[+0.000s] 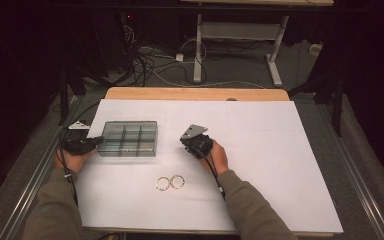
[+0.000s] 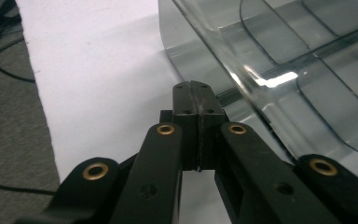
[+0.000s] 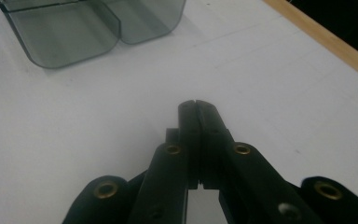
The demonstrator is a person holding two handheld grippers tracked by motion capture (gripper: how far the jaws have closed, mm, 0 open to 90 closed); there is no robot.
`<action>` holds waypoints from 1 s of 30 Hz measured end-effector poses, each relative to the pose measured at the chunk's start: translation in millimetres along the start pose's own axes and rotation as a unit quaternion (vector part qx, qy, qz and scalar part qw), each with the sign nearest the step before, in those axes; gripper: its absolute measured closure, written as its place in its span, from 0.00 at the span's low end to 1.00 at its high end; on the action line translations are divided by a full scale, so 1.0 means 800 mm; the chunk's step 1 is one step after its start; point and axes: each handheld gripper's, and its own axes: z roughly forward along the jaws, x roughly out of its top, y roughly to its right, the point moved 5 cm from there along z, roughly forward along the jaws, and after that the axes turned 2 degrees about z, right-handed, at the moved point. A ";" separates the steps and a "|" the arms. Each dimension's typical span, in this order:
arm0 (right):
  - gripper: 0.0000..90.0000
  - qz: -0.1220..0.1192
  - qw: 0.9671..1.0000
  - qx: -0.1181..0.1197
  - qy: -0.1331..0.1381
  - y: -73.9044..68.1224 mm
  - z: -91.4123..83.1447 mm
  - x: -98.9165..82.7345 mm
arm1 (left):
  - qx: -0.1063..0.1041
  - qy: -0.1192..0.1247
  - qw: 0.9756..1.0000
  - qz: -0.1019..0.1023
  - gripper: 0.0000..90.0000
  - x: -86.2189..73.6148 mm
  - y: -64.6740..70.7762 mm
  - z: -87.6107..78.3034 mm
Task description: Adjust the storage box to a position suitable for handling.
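Two gold rings (image 1: 170, 183) lie touching on the white surface (image 1: 280, 150), nearer the person than the compartment box (image 1: 128, 138). Left gripper (image 2: 196, 85), jaws pressed together and empty, sits at the box's left wall. Right gripper (image 3: 196, 102), also closed empty, just right of the box.

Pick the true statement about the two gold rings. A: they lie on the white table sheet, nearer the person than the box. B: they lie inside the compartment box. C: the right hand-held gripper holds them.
A: the two gold rings lie side by side on the bare white sheet, apart from the clear compartment box.
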 end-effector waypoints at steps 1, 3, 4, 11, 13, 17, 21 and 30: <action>1.00 0.000 1.000 0.002 -0.006 -0.005 0.005 0.003 | 0.000 0.000 1.000 0.000 0.97 0.000 0.000 0.000; 1.00 -0.003 1.000 0.006 -0.008 -0.013 0.013 0.010 | -0.010 0.002 1.000 -0.010 0.97 0.000 0.001 0.001; 1.00 -0.007 1.000 0.009 -0.010 -0.016 0.016 0.013 | -0.011 0.002 1.000 -0.007 0.97 0.001 0.003 0.002; 1.00 -0.014 0.999 0.019 -0.026 -0.029 0.018 0.018 | -0.031 0.000 0.999 0.035 0.97 0.018 0.048 0.017; 1.00 -0.003 0.999 0.011 -0.032 -0.020 0.016 0.012 | -0.030 -0.002 0.999 0.043 0.97 0.023 0.059 0.021; 1.00 0.024 0.999 0.008 -0.033 -0.001 0.004 -0.002 | -0.036 0.002 0.998 0.059 0.97 0.031 0.082 0.030; 1.00 0.033 0.999 -0.003 -0.040 0.014 -0.009 -0.019 | -0.038 0.005 0.997 0.074 0.97 0.040 0.106 0.041; 1.00 0.043 0.997 -0.043 -0.049 0.049 -0.051 -0.056 | -0.050 0.009 0.992 0.118 0.97 0.061 0.166 0.064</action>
